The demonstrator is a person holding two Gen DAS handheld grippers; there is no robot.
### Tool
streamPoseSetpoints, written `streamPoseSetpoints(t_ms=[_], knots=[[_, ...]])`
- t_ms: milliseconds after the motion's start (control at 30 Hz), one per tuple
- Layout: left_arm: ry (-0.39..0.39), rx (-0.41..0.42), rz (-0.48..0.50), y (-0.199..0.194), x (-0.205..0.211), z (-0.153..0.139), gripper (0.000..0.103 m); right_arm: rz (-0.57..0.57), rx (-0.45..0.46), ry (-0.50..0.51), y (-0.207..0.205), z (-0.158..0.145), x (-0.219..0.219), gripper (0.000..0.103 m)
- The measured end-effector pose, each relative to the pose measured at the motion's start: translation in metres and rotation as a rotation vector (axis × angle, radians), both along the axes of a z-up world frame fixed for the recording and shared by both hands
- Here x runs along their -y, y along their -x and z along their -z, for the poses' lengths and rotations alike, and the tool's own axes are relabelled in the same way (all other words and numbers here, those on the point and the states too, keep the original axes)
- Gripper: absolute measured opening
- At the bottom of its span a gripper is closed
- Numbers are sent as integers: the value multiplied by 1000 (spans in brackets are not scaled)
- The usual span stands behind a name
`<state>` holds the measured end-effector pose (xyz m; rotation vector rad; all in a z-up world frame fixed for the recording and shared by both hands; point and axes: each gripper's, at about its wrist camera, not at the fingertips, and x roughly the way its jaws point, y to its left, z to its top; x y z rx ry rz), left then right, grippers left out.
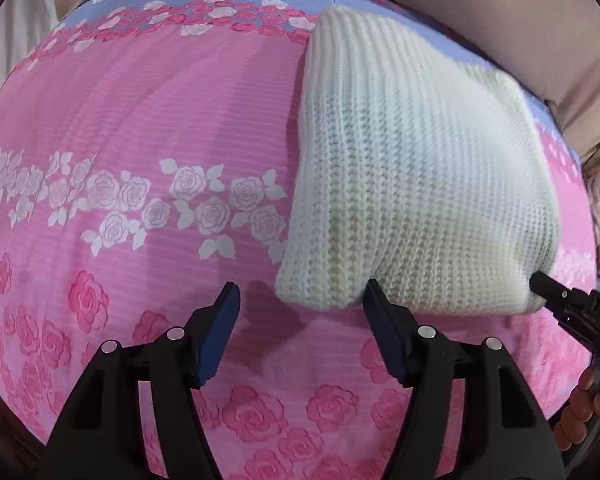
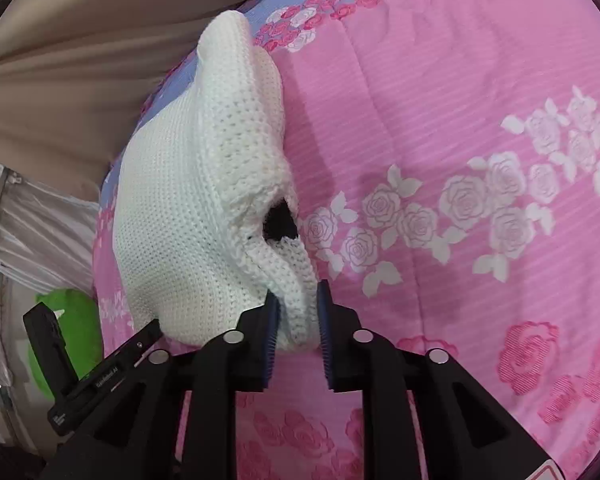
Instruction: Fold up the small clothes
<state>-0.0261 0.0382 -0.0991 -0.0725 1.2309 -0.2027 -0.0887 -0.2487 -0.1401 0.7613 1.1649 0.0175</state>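
Jaws of our left gripper (image 1: 300,304) gape empty beside the knit (image 1: 416,184); our right gripper (image 2: 298,322) pinches its hem, so folding looks half done.

A cream-white knitted garment (image 1: 416,184) is laid on the pink rose-printed bedspread (image 1: 140,120), toward its far blue-banded edge. It is doubled over into a thick, rounded bundle, with ribbed stitches running lengthwise. In the right wrist view, the garment (image 2: 188,208) is seen edge-on, its layered hem curled and a dark opening shown between the folds.
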Motion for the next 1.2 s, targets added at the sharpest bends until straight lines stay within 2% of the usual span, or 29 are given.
streamPoseSetpoints(t_ms=[133,233,300,367,467,500,567,633,700,733,833,867,933,1033,1200], knots=[[53,117,7,10,1,-50,61,1,124,98,20,-58,1,29],[58,207,34,2,15,-74,68,-58,172,78,7,-77,-8,7],[32,211,49,-12,27,-70,69,-95,190,106,-11,-80,-21,4],[-13,185,59,-32,38,-52,69,-131,165,192,-32,-70,-32,3],[-85,82,68,-49,41,-11,69,-168,21,317,-59,-27,-41,0],[-86,50,68,-54,38,1,70,-177,-8,310,-62,-12,-39,0],[-56,8,46,-56,28,20,73,-179,-15,314,-63,-17,-39,0],[-29,11,18,-55,19,16,73,-180,9,339,-60,-36,-44,0],[-54,40,28,-53,19,9,73,-188,41,384,-54,-51,-49,0],[-72,48,43,-51,21,9,73,-195,31,402,-53,-48,-50,0],[-109,49,67,-52,27,13,73,-216,-56,396,-57,-13,-51,0],[-113,48,62,-51,27,10,73,-200,-52,386,-55,-16,-51,0],[-109,66,58,-46,28,-4,69,-171,-17,335,-49,-37,-48,0],[-77,149,57,-35,30,-30,69,-168,44,346,-44,-60,-48,0],[-77,192,58,-55,41,-45,69,-163,80,364,-69,-69,-49,0]])
